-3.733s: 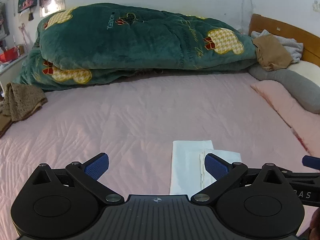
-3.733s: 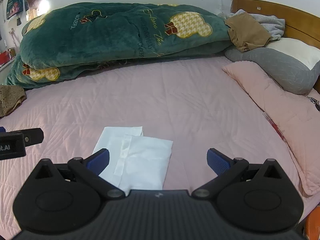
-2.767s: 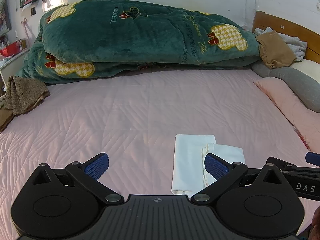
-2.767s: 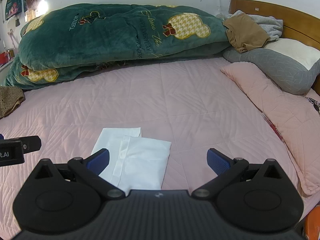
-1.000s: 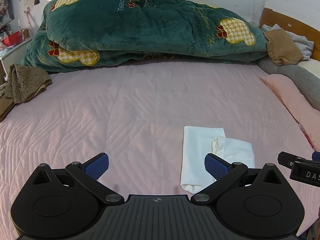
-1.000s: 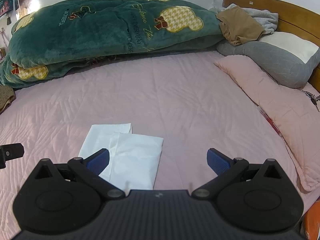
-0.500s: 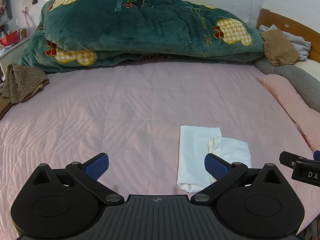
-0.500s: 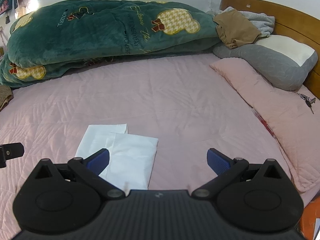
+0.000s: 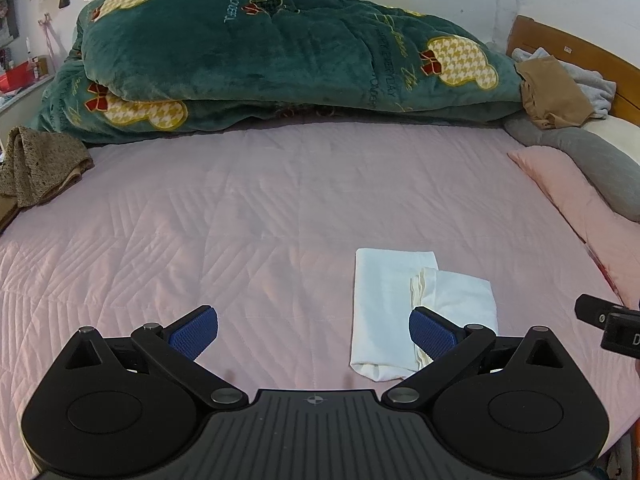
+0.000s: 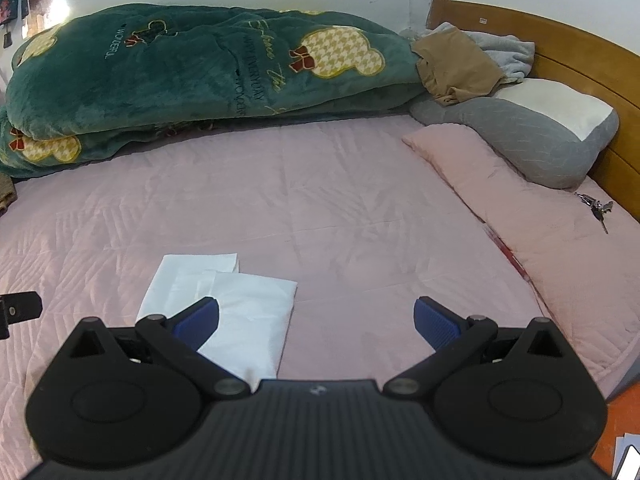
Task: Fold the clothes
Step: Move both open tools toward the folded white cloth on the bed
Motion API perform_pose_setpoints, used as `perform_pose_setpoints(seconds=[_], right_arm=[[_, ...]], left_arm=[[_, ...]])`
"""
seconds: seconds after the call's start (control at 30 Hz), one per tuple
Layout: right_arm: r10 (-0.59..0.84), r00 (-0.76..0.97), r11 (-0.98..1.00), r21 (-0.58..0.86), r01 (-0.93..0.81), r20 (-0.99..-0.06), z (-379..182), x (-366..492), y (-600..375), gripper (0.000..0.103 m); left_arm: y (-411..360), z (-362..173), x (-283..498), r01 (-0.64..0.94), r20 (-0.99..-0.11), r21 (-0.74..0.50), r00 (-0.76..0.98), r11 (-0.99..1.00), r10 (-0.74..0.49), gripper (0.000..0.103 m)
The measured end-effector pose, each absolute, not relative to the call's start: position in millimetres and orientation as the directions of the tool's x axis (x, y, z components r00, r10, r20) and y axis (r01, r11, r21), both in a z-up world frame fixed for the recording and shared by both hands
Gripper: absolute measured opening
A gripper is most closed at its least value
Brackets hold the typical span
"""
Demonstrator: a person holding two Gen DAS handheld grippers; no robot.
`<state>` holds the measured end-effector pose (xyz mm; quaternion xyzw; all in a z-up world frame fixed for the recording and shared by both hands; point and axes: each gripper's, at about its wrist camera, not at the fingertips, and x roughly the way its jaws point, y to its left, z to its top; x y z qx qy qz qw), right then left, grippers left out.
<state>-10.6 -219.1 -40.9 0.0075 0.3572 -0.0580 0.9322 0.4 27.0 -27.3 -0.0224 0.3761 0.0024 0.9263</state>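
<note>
The folded white cloth garment point(image 9: 394, 308) lies flat on the pink quilted bedspread point(image 9: 248, 216); the left gripper point(image 9: 313, 326) and right gripper point(image 10: 316, 318) hover above it, both spread wide and holding nothing.

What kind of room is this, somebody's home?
Most likely a bedroom in a home. There is a bed with a pink cover, pillows against a wooden headboard, and a thick green quilt piled along the wall.

My left gripper's pad point(image 9: 434, 332) covers part of the white cloth point(image 9: 380, 304) — my right gripper point(image 9: 608, 326) is cut off at the frame edge.
</note>
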Motion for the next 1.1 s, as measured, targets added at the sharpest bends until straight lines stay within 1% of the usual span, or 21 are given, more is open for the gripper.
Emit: perform_pose_setpoints(seconds=[0.9,1.1], right_arm=[[-0.074,0.743,0.996,-0.014,0.086,-0.665,-42.7,-11.6,-214.2,0.103],[-0.063,0.733,0.998,-0.027,0.061,-0.677,-54.3,-11.3,-203.9,0.103]], left_arm=[[42.0,-25.7,-8.3,-0.057,-0.693,-0.028,0.721,0.998,0.022,0.102],[52.7,-31.4,-15.3,-0.08,-0.697,-0.014,0.716,0.997,0.047,0.102]])
